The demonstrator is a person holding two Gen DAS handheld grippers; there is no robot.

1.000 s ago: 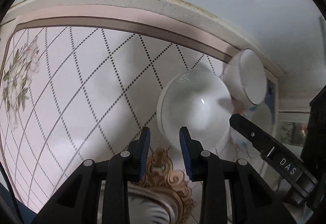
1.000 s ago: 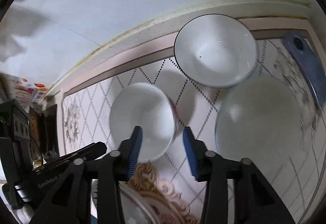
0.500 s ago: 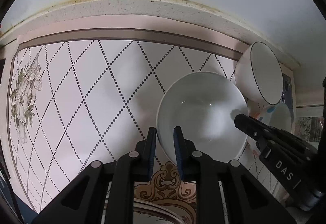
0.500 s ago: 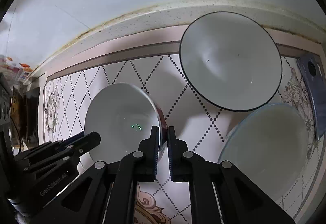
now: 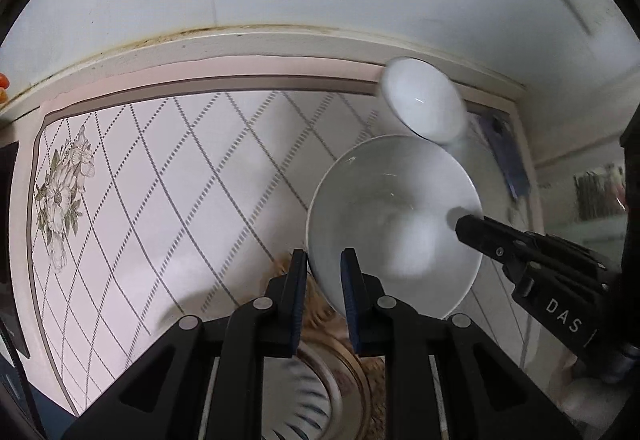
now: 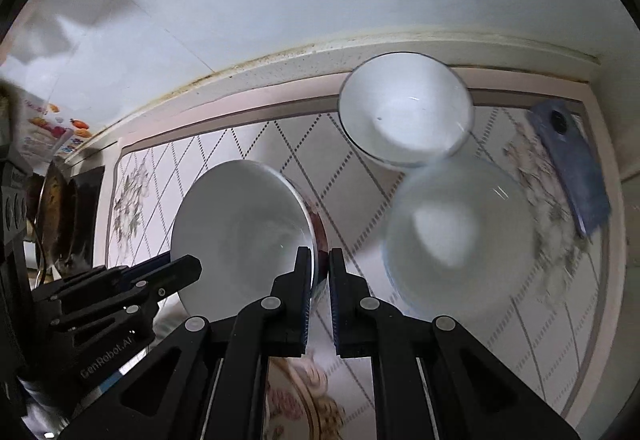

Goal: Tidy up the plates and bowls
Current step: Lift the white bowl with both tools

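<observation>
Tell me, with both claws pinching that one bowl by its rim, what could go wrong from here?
The white bowl hangs only by its thin rim between the left gripper and right gripper; uneven pulling might let it slip or tip. Two more bowls, the dark-rimmed bowl and the pale bowl, sit close by, so swinging could knock them.

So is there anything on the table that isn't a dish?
Yes. A blue phone lies on the patterned mat near the far right corner, beside the bowl with the dark rim. It looks odd among bowls and plates.
</observation>
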